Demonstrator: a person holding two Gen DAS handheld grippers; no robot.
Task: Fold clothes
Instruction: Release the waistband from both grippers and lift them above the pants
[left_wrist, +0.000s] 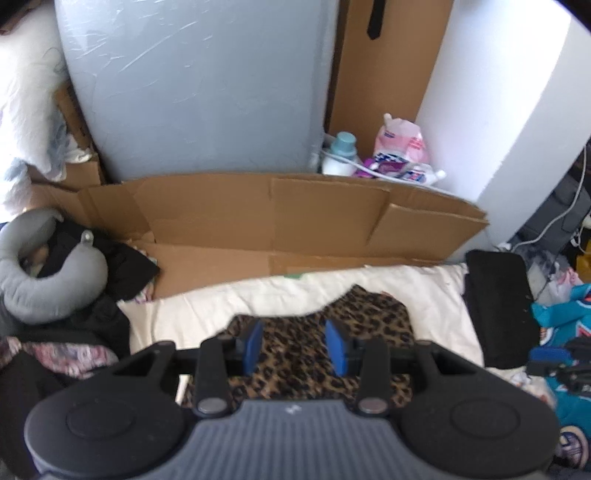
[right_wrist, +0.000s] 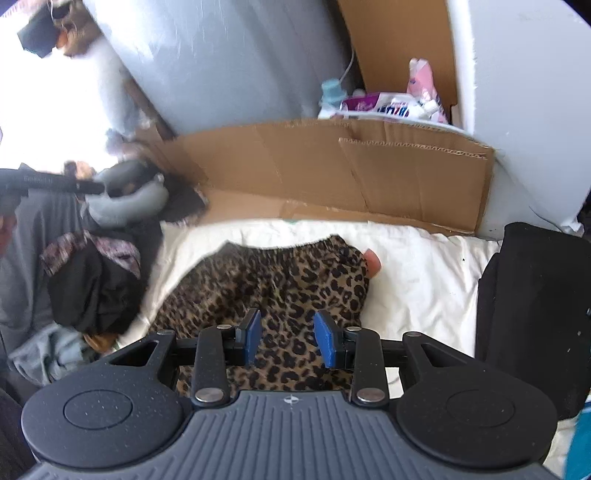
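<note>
Leopard garment (left_wrist: 314, 339) lies bunched on cream sheet (left_wrist: 436, 295), roughly centre, elastic edge toward the cardboard (left_wrist: 295, 214) propped behind. L gripper (left_wrist: 294, 345) above it, fingers (left_wrist: 253, 343) parted, nothing between them, clear of cloth. R gripper (right_wrist: 288, 339) same: fingers (right_wrist: 325, 341) apart, empty, over near end of garment. Pink bit pokes out at garment's far right corner in right wrist view; can't tell what. Black folded item (right_wrist: 532, 302) at right on sheet. Grey neck pillow (left_wrist: 48, 273) and dark clothes pile (right_wrist: 92, 291) at left. Teal cloth (left_wrist: 565, 350) far right.
</note>
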